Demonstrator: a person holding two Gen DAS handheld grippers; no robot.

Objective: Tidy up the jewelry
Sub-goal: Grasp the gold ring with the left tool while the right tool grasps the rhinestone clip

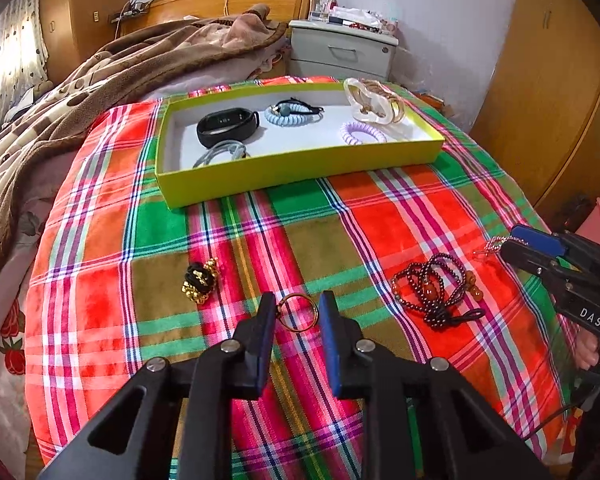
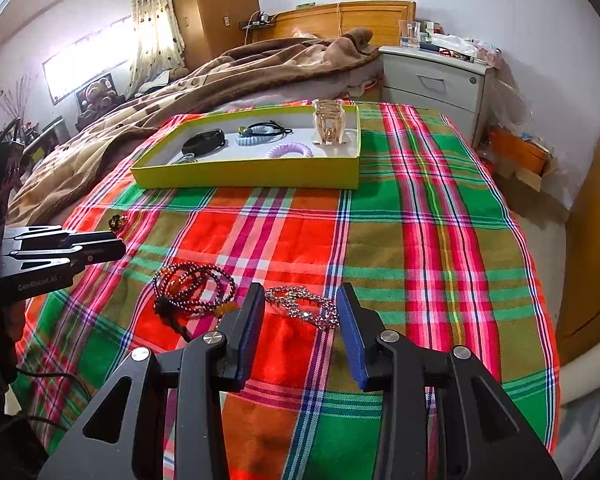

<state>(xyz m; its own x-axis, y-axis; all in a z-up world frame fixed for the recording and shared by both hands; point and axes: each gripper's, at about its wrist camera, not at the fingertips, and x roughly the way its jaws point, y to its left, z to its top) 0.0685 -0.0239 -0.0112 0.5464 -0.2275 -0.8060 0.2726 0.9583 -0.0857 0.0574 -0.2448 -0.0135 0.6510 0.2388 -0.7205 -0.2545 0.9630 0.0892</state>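
Left gripper [image 1: 297,314]: jaws parted, empty, a gold ring [image 1: 299,312] seen lying between the fingers on the plaid cloth [image 1: 380,216].
Right gripper [image 2: 300,312]: jaws wide, empty, set about a rhinestone chain [image 2: 304,306], partly masked by the fingers.
Beaded necklace [image 1: 436,288]: near the cloth's right edge.
Yellow box [image 1: 300,170]: well apart, contents partly hidden by its near wall.

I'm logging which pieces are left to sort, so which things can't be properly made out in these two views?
- Grey hair tie: left wrist view, lower part hidden behind the green box's near wall.
- Rhinestone piece: right wrist view, its ends pass behind the right tongs; only its end shows in the other view.
- Black-and-gold ornament: right wrist view, too small to identify.
- Nightstand clutter: blurred, far away.
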